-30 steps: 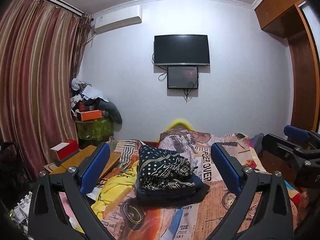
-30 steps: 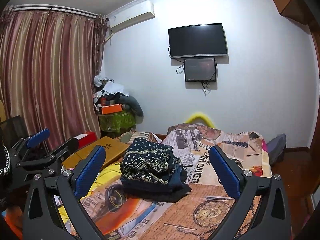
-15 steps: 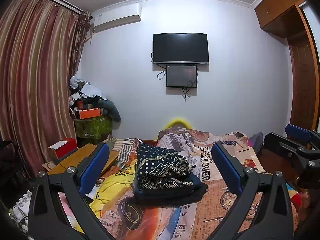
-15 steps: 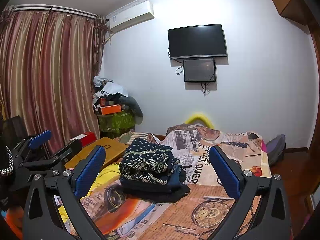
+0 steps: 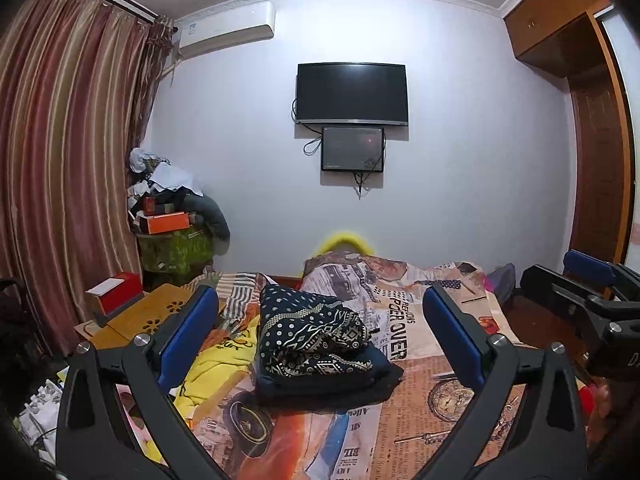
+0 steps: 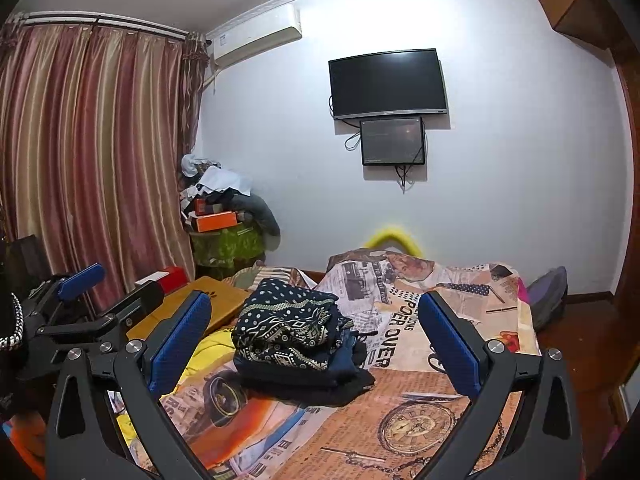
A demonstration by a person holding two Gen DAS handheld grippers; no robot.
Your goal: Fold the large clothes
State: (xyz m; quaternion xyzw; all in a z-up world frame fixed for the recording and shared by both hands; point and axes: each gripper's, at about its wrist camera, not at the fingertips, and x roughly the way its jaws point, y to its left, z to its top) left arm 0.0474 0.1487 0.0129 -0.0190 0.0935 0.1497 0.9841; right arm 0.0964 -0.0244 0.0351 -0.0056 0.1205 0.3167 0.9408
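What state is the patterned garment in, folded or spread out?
Folded. The patterned garment sits as a compact layered bundle atop a dark stack on the bed; neither open gripper touches it.

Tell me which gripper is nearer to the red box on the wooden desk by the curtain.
Left. The left gripper sits on the desk side of the bed, close to the red box; the right gripper is across the bed, by the wardrobe side.

Folded patterned clothes (image 5: 312, 336) stacked on bed (image 5: 436, 412)

Yellow garment (image 5: 216, 364) partly hidden behind the left tongs (image 5: 320, 332); yellow object (image 6: 394, 238) behind bed blurred
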